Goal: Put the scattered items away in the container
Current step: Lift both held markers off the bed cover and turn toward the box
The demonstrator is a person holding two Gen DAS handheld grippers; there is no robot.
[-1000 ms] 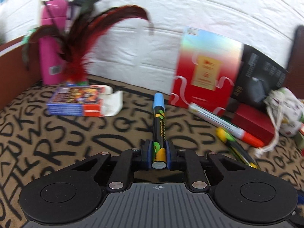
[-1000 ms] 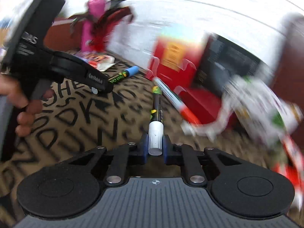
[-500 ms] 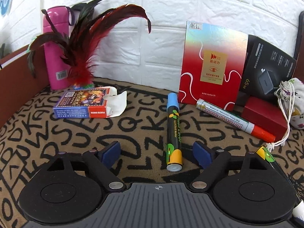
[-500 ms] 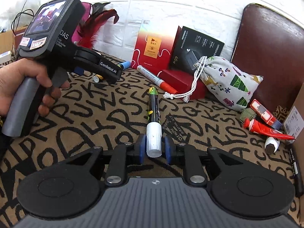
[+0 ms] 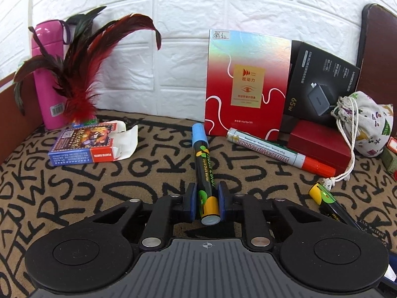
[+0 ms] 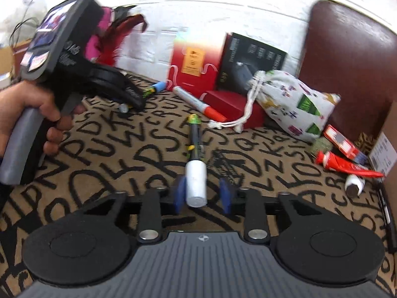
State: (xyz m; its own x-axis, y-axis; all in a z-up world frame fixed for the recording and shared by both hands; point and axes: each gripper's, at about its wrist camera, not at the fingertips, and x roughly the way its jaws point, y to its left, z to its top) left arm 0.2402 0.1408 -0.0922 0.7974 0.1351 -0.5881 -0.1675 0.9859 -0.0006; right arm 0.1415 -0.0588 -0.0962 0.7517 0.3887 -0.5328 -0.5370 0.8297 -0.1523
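Left wrist view: left gripper [image 5: 206, 198] sits bottom centre, and its jaws have just been closing. They're now clamped tight on the blue-capped marker [image 5: 203, 164].
Blue-capped marker: long axis runs nearly straight up the frame. The flat butt end faces the camera and the blue cap points away toward the red box [image 5: 245, 87] at the back wall.
Around it: whiteboard marker [image 5: 273, 149] lies slanted to the right with its orange cap toward lower right. A card pack [image 5: 84, 141] is off to the left, all on the lettered cloth [image 5: 124, 173].
Right wrist view: right gripper [image 6: 202, 193] has just been easing open and its pads stand apart. The white-capped marker [image 6: 194, 146] is between them, with a clear gap on the right side, so nothing's really pinched.
White-capped marker: lying on the cloth, long axis up the frame and leaning a touch left. White cap is near the camera, green tip pointing away.
Further out: drawstring bag [image 6: 297, 104] upper right, a red tube [image 6: 347, 164] at the right edge.
Upper left: a hand [image 6: 27, 114] holding the left gripper over the blue-capped marker.
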